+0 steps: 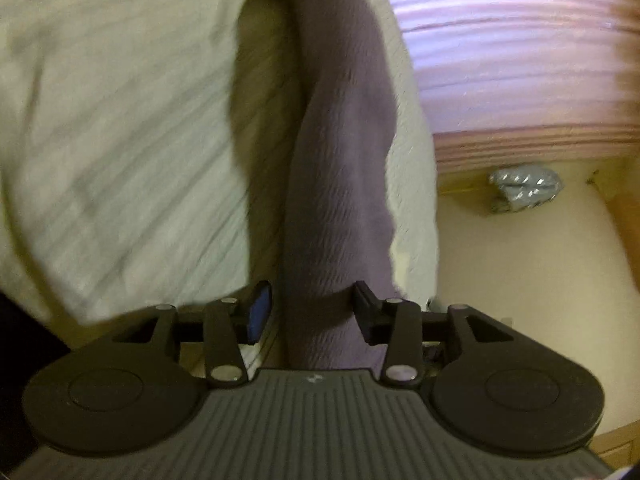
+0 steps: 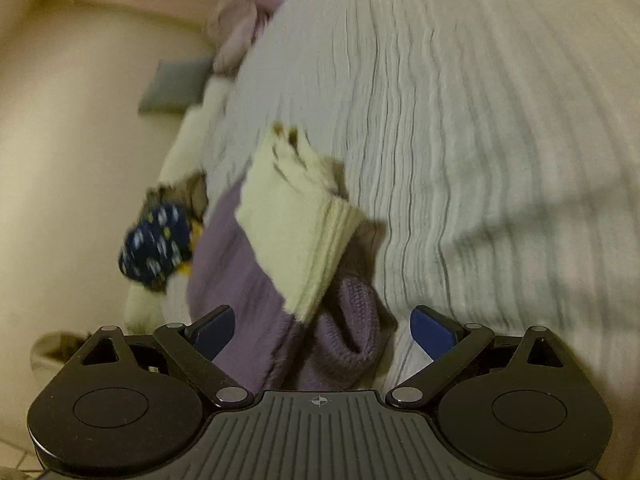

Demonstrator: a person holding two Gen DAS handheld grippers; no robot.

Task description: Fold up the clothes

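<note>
Purple knit garment point(image 1: 340, 184) runs up the frame's middle from the left gripper point(image 1: 312, 312), whose fingers appear to pinch it taut over the bed point(image 1: 120, 120); right gripper point(image 2: 322, 332) fingers stand wide around its bunched end point(image 2: 348, 344), likely for folding.

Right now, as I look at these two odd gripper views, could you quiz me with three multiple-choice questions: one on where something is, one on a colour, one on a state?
1. Where does the purple sock run in the left wrist view?
A. between the left gripper's fingers
B. on the floor
C. under a pillow

2. What colour is the cuff on the sock in the right wrist view?
A. red
B. cream
C. black

3. How is the right gripper?
A. shut on a shirt
B. out of view
C. open

Answers: 1 A, the fabric passes between both fingers. 2 B, pale cream ribbing. 3 C, blue pads stand apart.
</note>
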